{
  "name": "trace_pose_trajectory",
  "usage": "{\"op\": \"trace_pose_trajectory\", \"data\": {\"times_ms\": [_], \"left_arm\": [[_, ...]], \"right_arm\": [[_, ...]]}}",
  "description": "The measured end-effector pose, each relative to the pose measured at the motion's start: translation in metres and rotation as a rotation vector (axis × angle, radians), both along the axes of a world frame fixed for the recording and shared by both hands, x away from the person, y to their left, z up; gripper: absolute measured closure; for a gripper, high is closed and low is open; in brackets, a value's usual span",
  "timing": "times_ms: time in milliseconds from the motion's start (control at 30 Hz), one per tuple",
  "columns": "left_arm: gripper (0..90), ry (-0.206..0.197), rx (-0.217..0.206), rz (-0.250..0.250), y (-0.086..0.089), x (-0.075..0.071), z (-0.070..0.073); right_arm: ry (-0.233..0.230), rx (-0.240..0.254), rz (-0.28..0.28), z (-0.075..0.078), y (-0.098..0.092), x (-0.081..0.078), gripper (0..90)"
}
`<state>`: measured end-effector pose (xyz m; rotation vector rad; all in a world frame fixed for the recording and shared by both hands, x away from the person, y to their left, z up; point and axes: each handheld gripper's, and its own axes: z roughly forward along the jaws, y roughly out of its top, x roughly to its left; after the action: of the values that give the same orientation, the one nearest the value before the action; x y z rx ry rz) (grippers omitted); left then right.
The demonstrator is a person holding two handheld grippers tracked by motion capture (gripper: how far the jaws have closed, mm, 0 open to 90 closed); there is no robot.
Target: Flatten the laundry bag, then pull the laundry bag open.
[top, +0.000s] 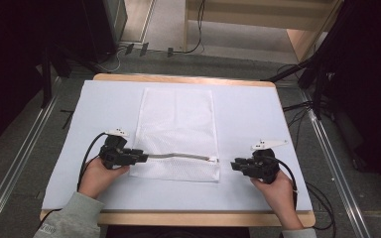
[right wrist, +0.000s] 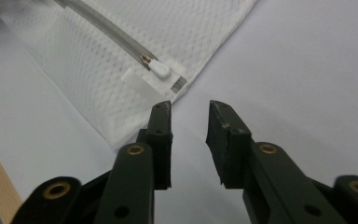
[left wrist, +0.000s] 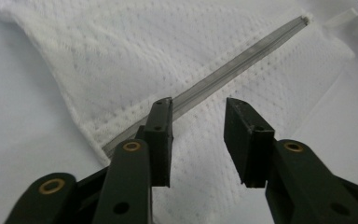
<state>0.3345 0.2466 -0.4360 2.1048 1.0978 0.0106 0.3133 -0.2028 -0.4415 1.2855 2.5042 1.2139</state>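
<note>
Zipper [top: 178, 156] runs crosswise on mesh laundry bag [top: 176, 124]; zipper pull [right wrist: 160, 69] just ahead of right claw [right wrist: 189, 108], open, empty; left claw [left wrist: 199, 103] open astride far end.

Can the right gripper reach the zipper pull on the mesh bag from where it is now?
Probably yes: the right gripper is open, just short of the zipper pull at the mesh bag corner, with bare table cover between them.

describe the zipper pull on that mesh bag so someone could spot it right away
A white mesh bag lies on the table. A grey zipper crosses its near end. The pull, a small white teardrop tab, sits at the zipper's end by the right gripper.
</note>
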Motion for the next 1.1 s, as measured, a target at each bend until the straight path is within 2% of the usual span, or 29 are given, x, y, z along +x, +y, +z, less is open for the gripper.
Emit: {"op": "trace_pose_trajectory", "data": {"times_ms": [100, 267, 467, 800, 1000, 1100], "left_arm": [[56.4, -0.011, 0.001, 0.002, -0.002, 0.001, 0.001], [48.6, -0.023, -0.003, -0.006, -0.005, 0.003, 0.002], [42.9, -0.034, -0.009, -0.022, -0.011, 0.006, 0.003], [39.7, -0.034, -0.009, -0.055, -0.024, 0.014, 0.006], [39.1, -0.037, -0.018, -0.069, -0.032, 0.018, 0.012], [37.8, -0.027, -0.037, -0.059, -0.034, 0.020, 0.011]], "right_arm": [[-0.023, 0.017, 0.003, 0.003, 0.002, 0.001, 65.6], [-0.016, 0.017, 0.014, -0.001, 0.009, 0.006, 59.7], [-0.033, 0.015, 0.015, -0.001, 0.016, 0.012, 57.8], [-0.038, 0.019, -0.012, -0.002, 0.018, 0.022, 58.0], [-0.039, 0.023, -0.031, -0.002, 0.018, 0.028, 58.4], [-0.040, 0.027, -0.030, -0.003, 0.021, 0.031, 58.1]]}}
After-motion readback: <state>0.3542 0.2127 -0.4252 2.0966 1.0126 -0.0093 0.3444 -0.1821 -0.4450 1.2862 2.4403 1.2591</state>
